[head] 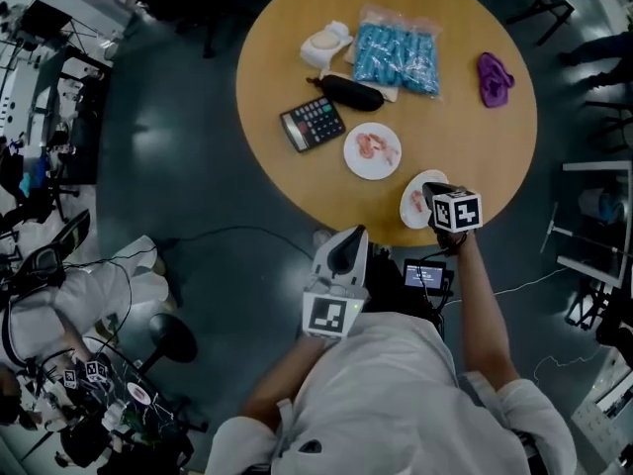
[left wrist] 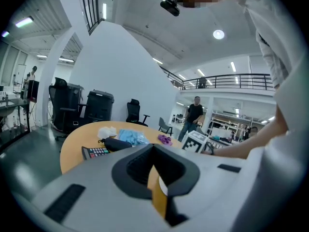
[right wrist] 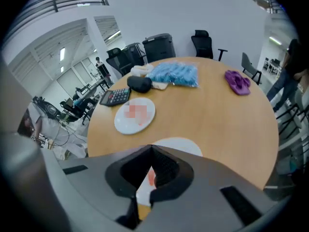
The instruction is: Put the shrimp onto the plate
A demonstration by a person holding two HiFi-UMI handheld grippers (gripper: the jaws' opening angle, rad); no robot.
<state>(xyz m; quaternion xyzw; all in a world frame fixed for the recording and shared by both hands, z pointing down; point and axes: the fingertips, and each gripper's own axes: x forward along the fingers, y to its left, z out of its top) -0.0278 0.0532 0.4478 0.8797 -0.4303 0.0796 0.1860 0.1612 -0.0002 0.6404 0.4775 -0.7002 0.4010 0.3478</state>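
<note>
The right gripper [head: 432, 188] is held directly above the nearer plate [head: 406, 216], its jaws pressed together at the tips with nothing pinched. One shrimp [right wrist: 151, 178] is seen on that plate just under the tips; its long axis cannot be made out. More shrimp is seen on a second plate [head: 352, 162], beyond the nearer plate. The left gripper [head: 346, 240], likewise closed and empty, is held short of the nearer plate, off the table [head: 465, 127], so the right is judged better placed.
</note>
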